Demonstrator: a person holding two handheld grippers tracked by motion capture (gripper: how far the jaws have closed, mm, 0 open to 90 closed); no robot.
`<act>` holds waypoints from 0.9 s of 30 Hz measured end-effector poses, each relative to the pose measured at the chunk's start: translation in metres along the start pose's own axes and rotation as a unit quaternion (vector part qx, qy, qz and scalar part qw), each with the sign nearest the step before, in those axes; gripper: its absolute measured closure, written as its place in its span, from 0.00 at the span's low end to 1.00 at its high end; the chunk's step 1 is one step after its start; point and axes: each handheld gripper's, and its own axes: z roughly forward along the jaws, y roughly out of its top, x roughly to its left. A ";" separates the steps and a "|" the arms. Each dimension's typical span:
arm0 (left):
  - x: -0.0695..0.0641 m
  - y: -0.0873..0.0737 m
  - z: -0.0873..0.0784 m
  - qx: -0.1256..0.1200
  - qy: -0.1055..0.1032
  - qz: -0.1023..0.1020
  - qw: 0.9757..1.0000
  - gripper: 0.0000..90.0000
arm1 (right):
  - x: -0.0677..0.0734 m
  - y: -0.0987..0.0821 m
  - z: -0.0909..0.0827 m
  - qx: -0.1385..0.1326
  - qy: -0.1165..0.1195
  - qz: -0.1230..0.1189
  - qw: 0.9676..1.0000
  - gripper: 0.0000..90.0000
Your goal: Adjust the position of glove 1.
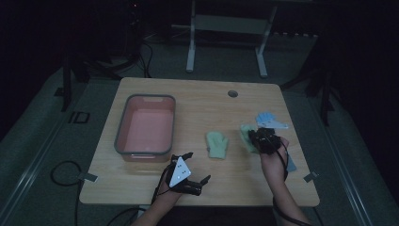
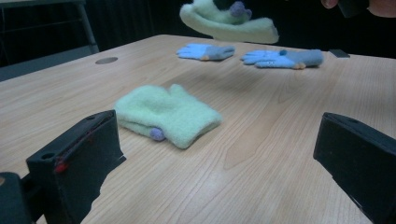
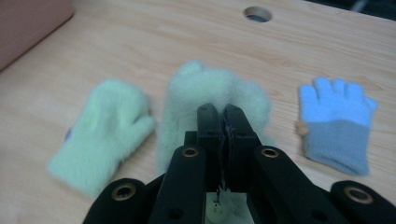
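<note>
High view first: the right gripper (image 1: 264,139) is closed on a green mitten (image 1: 247,136), probably to carry it toward the pink bin (image 1: 123,134) far to its left. Its twin mitten (image 1: 217,144) lies flat on the table (image 1: 197,99), between the two grippers. The left gripper (image 1: 196,165) rests beside the bin, empty.

Left gripper view: its jaws stand wide apart with nothing between them; the twin mitten (image 2: 166,114) lies just ahead, and the held mitten (image 2: 227,21) hangs in the air beyond.

Right gripper view: the jaws are pressed together, pinching the held mitten (image 3: 210,95) by its cuff so it hangs free; a blue glove (image 3: 337,122) lies to their right.
</note>
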 end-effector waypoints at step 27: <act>0.000 0.000 0.000 -0.001 -0.006 0.001 1.000 0.01 | -0.001 -0.034 0.048 0.045 -0.021 -0.002 0.999 0.76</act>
